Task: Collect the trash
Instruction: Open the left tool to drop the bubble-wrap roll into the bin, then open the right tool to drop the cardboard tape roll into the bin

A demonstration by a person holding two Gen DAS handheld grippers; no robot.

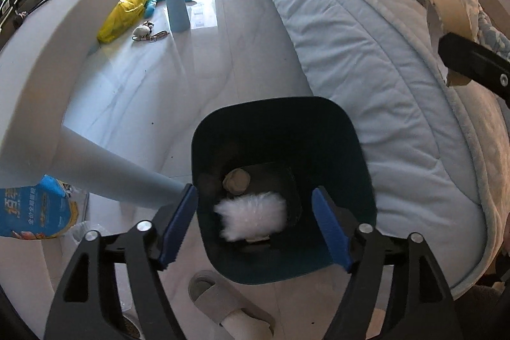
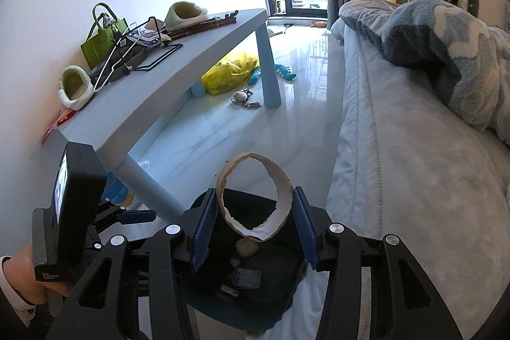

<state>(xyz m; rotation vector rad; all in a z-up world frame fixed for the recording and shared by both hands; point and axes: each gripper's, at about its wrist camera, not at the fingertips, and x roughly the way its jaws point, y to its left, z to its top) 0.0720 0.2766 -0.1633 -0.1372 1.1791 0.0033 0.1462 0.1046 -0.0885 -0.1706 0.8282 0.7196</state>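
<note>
Cardboard tape-roll core [image 2: 255,196] sits clamped between our right gripper [image 2: 253,225] pads, ring face toward the camera, torn edge at 6 o'clock. Directly under it: dark teal trash bin [image 2: 242,305], mouth open. So the core is over the bin, not in it yet.

Left gripper [image 1: 255,228] is spread wide, holding nothing, hovering over the same bin [image 1: 287,107]. Left view shows a white fluffy wad [image 1: 251,219] mid-bin (looks blurred, can't tell if it's landed) and a tan crumpled lump [image 1: 236,179] at 12 o'clock of it on the bin floor.

Step in hand, our read: drop the core. Do it well:
- centre the ring over the mouth before opening; it's wide and springy, may bounce off the rim
- lower a bit, then open fully
- left gripper crowds the opening, so pull it toward 9 o'clock first

Edges/room:
- bed [image 2: 398,148] side touches or nearly touches the bin at 3 o'clock; no room there
- blue table leg [image 2: 149,187] just beside the bin at 9–10 o'clock
- grey slipper [image 1: 223,305] at 6 o'clock on the floor
- open floor [image 2: 255,136] at 12 o'clock, best exit path
</note>
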